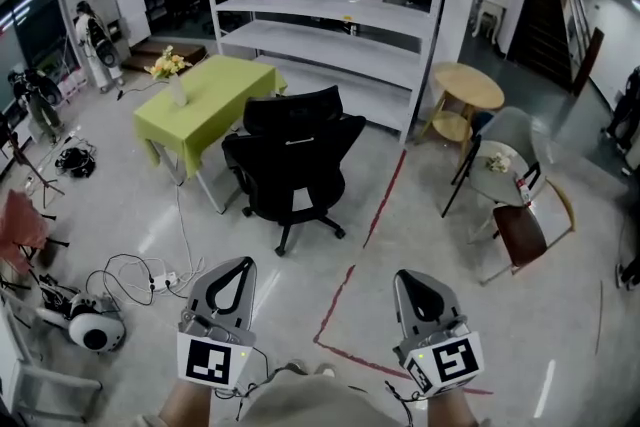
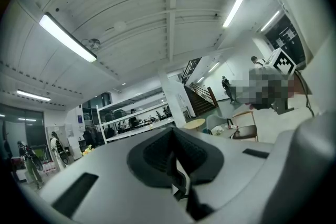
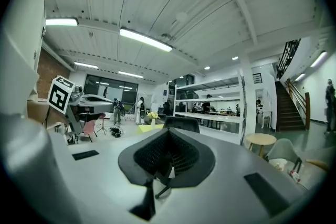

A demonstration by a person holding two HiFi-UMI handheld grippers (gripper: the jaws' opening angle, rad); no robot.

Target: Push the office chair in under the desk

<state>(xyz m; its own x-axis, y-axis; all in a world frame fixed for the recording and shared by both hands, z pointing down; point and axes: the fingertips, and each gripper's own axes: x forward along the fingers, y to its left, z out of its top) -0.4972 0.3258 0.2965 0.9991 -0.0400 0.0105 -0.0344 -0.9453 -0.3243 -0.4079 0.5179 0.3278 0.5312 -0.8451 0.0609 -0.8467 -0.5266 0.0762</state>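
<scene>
The office chair (image 1: 295,155), black with a mesh back, stands on the grey floor just beside the right edge of the desk (image 1: 215,100), its wheeled base out on the open floor and its back turned towards the person. The desk wears a lime-green cloth, and a vase of yellow flowers (image 1: 172,75) sits near its far end. Behind both rises a tall white shelving unit (image 1: 330,15), and a round wooden table (image 1: 468,87) stands off to its right. A red tape line (image 1: 385,200) runs along the floor to the right of the chair. Nearer the person, well apart from the chair, the left gripper (image 1: 238,267) and the right gripper (image 1: 405,279) are held side by side, each clenched tight on nothing, jaws pressed together and pointing level towards the chair.
</scene>
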